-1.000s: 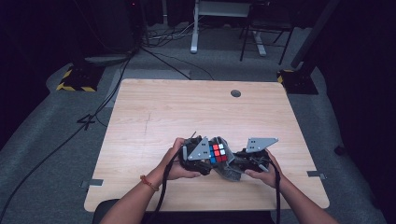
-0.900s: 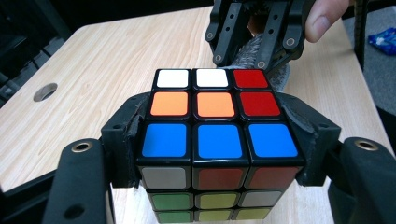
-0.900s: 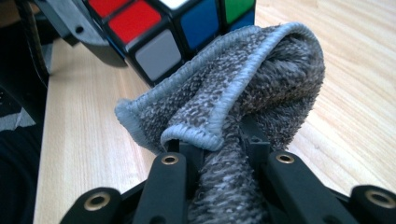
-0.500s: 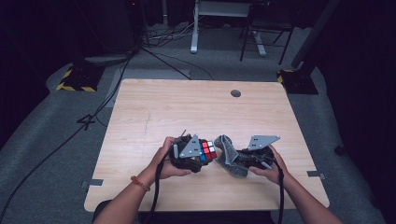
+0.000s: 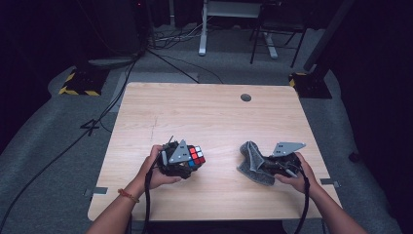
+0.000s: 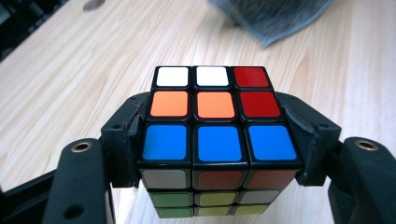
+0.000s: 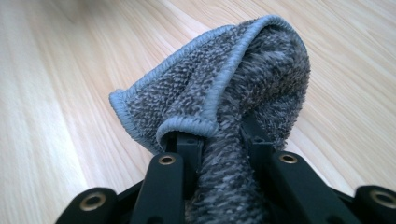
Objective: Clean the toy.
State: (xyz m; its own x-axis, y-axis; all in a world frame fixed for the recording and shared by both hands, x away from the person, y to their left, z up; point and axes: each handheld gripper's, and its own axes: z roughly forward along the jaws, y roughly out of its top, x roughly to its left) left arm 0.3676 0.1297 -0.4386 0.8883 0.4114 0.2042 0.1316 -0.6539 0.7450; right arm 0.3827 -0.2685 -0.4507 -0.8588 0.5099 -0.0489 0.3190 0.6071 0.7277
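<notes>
A scrambled Rubik's cube (image 5: pixel 195 156) (image 6: pixel 217 123) sits clamped in my left gripper (image 5: pixel 187 163) (image 6: pixel 217 140), the two black jaws pressing its left and right sides just above the wooden table (image 5: pixel 209 117). Its top face shows white, orange, red and blue stickers. To the right, my right gripper (image 5: pixel 260 165) (image 7: pixel 222 140) is shut on a bunched grey cloth (image 5: pixel 253 163) (image 7: pixel 233 98), whose loose folds hang down onto the table. The two grippers stand well apart near the table's front edge.
A small round grommet (image 5: pixel 246 97) is set in the tabletop at the far right. Beyond the table lie cables, a yellow-black striped floor plate (image 5: pixel 78 83) and the legs of a desk and chair (image 5: pixel 234 29).
The two grippers have drawn apart: the left one carried the cube leftward, the right one pulled the cloth rightward. A second ago cube and cloth were together at the table's front middle.
</notes>
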